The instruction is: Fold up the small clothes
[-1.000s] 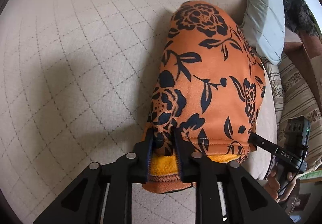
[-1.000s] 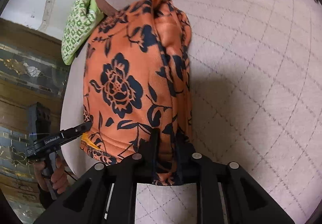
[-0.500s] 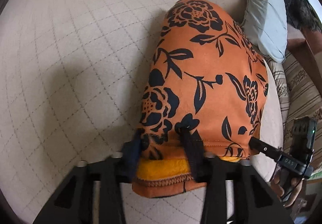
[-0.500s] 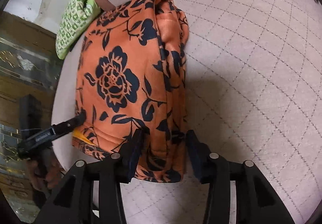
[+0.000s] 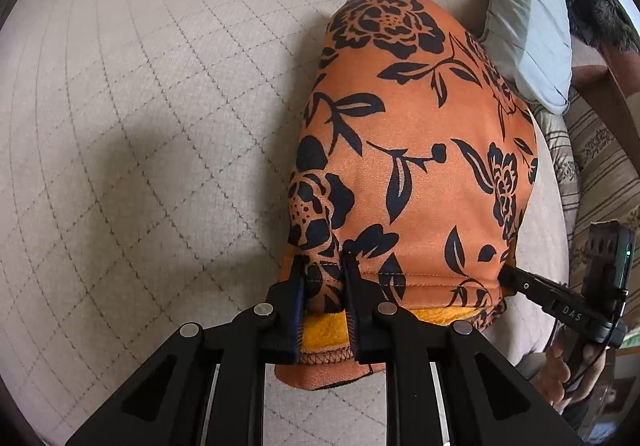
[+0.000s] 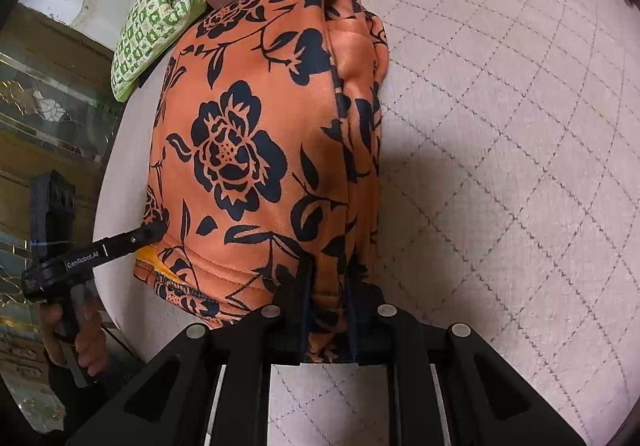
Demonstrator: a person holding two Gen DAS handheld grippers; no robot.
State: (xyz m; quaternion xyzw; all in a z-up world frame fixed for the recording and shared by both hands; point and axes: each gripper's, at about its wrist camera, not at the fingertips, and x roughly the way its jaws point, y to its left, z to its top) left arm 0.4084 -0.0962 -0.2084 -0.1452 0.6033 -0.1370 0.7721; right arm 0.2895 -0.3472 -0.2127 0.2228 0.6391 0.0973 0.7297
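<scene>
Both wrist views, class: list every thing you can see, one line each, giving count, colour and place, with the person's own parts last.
Folded garment: one, orange with black flowers and a yellow fleecy lining, lying on the cushion, its near hem held at both corners.
Quilted cushion: one, beige with a stitched diamond pattern, under the garment.
Grey pillow: one, pale grey, beyond the garment in the left wrist view.
Green patterned cloth: one, green and white, past the garment's far end in the right wrist view.
Striped fabric: one, brown and cream, beside the cushion.
Left gripper: one, black, jaws just closed on the hem.
Right gripper: one, black, jaws just closed on the other hem corner.
Hands: two, each around a gripper handle.
</scene>
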